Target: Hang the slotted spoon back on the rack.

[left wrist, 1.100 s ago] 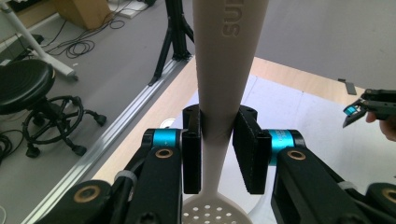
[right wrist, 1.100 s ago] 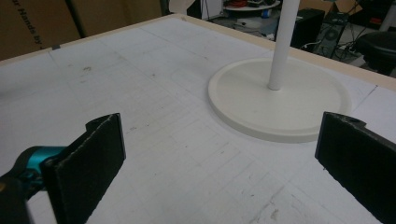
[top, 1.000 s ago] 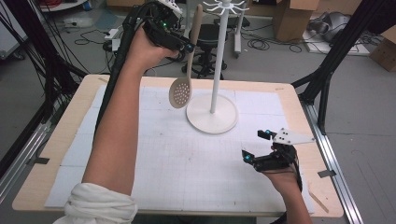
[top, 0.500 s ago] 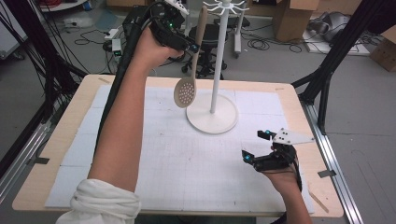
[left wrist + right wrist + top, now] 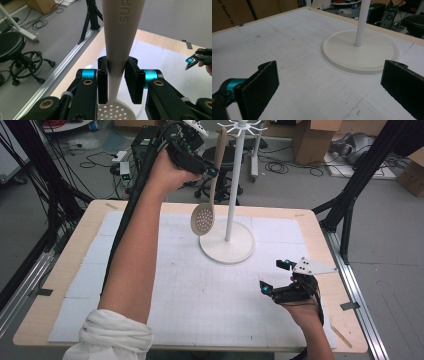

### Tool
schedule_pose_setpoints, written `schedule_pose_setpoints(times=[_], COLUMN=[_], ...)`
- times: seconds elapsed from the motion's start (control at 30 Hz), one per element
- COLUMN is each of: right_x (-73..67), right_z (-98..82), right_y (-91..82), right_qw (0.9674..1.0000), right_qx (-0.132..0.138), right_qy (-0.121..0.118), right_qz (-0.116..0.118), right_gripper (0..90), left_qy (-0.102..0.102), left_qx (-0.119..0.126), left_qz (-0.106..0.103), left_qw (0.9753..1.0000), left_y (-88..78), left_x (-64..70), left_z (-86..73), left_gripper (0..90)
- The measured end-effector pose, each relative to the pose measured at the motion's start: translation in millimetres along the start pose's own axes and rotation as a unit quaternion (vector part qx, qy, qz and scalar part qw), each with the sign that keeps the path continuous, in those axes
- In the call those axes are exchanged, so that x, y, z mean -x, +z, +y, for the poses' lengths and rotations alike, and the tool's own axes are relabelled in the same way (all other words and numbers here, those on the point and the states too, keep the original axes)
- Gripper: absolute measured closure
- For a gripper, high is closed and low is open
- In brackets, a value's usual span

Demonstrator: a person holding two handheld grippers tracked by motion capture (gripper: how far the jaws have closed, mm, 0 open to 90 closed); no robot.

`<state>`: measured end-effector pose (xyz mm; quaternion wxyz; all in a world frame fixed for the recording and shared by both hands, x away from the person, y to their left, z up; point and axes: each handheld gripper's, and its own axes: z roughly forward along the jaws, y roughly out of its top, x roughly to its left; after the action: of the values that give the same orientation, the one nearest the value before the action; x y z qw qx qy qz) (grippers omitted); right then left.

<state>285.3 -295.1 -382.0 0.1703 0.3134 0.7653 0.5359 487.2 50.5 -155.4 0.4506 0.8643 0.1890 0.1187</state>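
- A left gripper (image 5: 212,170), raised high over the table's far edge, clamps the handle of a beige slotted spoon (image 5: 205,217).
- The spoon hangs bowl-down just beside a white rack stand (image 5: 227,247) near the far edge of the table (image 5: 60,290).
- Raised letters "SUP" show on the handle; the rest is cut off.
- A right gripper (image 5: 272,277) rests near the table's right edge, jaws wide apart, nothing between them.
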Motion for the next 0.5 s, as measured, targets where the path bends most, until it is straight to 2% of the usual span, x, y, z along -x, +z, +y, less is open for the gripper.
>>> schedule_pose_setpoints(times=[0.23, 0.43, 0.5], right_x=[-0.9, -0.6, -0.6], right_z=[0.1, 0.1, 0.2], right_y=[1.0, 0.8, 0.6], right_qw=[1.0, 1.0, 1.0], right_qx=[-0.001, 0.0, 0.0], right_qy=[-0.003, -0.003, -0.003], right_qz=[0.001, 0.0, 0.001], right_gripper=[0.4, 0.4, 0.4], left_qy=[-0.001, 0.007, 0.007], left_qx=[-0.003, -0.017, -0.014], left_qz=[0.007, 0.014, 0.017], left_qw=[1.0, 0.9997, 0.9997], left_y=[0.6, 0.2, 1.2], left_x=[1.9, 2.6, 2.5], left_z=[3.0, 10.2, 11.3], left_gripper=[73.6, 73.6, 73.6])
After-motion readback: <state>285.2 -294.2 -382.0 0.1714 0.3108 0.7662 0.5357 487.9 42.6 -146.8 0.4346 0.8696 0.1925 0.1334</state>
